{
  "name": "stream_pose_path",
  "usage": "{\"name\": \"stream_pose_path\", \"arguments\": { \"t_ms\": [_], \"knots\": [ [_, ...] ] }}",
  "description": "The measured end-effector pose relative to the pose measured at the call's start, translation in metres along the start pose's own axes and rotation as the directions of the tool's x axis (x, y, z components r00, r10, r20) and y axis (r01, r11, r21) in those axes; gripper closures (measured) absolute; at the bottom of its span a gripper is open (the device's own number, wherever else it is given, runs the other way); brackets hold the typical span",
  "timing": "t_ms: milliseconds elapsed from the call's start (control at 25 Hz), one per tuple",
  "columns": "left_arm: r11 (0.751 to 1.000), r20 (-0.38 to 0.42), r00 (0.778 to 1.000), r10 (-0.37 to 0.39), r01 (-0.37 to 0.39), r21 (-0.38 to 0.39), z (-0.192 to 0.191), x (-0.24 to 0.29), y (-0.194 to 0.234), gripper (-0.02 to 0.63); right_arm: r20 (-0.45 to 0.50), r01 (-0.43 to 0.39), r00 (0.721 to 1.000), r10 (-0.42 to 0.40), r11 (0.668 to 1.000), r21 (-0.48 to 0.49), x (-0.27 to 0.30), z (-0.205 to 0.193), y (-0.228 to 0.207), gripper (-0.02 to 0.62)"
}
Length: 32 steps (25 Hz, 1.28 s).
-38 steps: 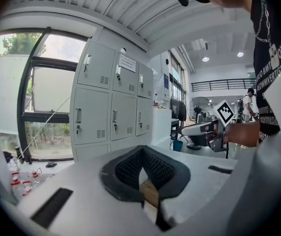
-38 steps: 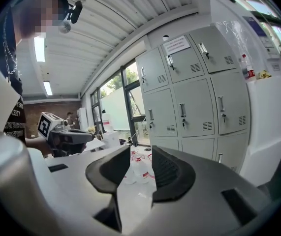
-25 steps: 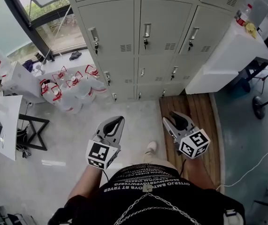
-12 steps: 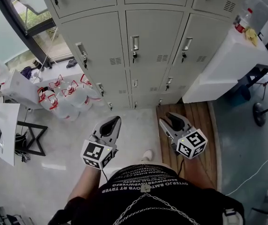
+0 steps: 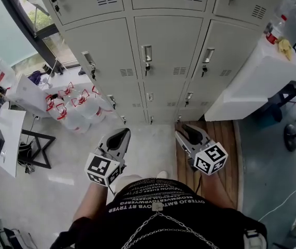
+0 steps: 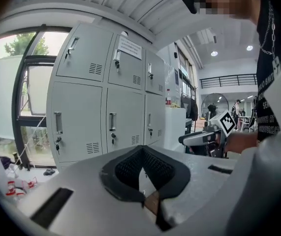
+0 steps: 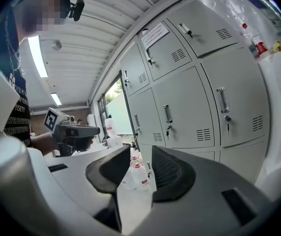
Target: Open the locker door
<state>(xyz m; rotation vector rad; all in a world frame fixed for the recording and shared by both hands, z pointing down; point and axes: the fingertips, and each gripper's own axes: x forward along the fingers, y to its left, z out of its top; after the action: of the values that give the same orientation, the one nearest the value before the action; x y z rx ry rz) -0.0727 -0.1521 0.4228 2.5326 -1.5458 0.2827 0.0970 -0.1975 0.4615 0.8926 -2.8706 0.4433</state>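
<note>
A bank of grey lockers [image 5: 158,40] stands ahead with all visible doors closed. Each door has a metal handle [image 5: 146,53] and a key lock. Both grippers hang in the air at waist height, well short of the lockers and touching nothing. My left gripper [image 5: 125,132] is shut with its tips together and nothing held. In the left gripper view it [image 6: 141,150] faces the lockers [image 6: 125,122]. My right gripper [image 5: 189,132] is open. In the right gripper view a clear gap shows at it [image 7: 140,154], with the lockers [image 7: 189,112] beyond.
Several large water bottles [image 5: 78,108] stand on the floor left of the lockers, under a window. A white counter [image 5: 262,71] with a bottle [image 5: 275,30] on it juts out at the right. A wooden floor strip [image 5: 220,139] lies below it. A white desk [image 5: 8,139] is at the left.
The lockers have grown larger and slid down in the head view as the person came closer. Both grippers kept their pose and jaw state.
</note>
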Motion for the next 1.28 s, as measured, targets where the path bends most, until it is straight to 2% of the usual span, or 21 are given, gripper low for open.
{"name": "stream_pose_path", "arguments": {
  "t_ms": [200, 360, 560, 960, 1280],
  "knots": [
    [0.999, 0.002, 0.999, 0.036, -0.036, -0.019, 0.001, 0.004, 0.017, 0.606, -0.026, -0.03, 0.999, 0.031, 0.999, 0.022, 0.021, -0.006, -0.008, 0.462],
    [0.998, -0.029, 0.999, 0.044, -0.046, -0.043, -0.011, 0.015, 0.037, 0.607, -0.029, -0.038, 0.999, 0.039, 0.999, 0.01, 0.043, -0.002, -0.015, 0.462],
    [0.998, -0.025, 1.0, 0.008, -0.009, -0.062, -0.009, 0.05, 0.069, 0.606, -0.031, 0.003, 1.0, -0.002, 1.0, 0.003, 0.068, 0.009, -0.034, 0.462],
    [0.994, -0.031, 0.994, -0.103, 0.104, 0.033, 0.026, 0.126, 0.122, 0.606, -0.036, 0.069, 0.997, -0.069, 0.998, 0.007, 0.129, 0.038, -0.069, 0.462],
    [0.995, -0.001, 0.997, -0.078, 0.078, 0.054, 0.034, 0.149, 0.176, 0.606, -0.042, 0.07, 0.997, -0.071, 0.997, -0.016, 0.19, 0.06, -0.095, 0.462]
  ]
}}
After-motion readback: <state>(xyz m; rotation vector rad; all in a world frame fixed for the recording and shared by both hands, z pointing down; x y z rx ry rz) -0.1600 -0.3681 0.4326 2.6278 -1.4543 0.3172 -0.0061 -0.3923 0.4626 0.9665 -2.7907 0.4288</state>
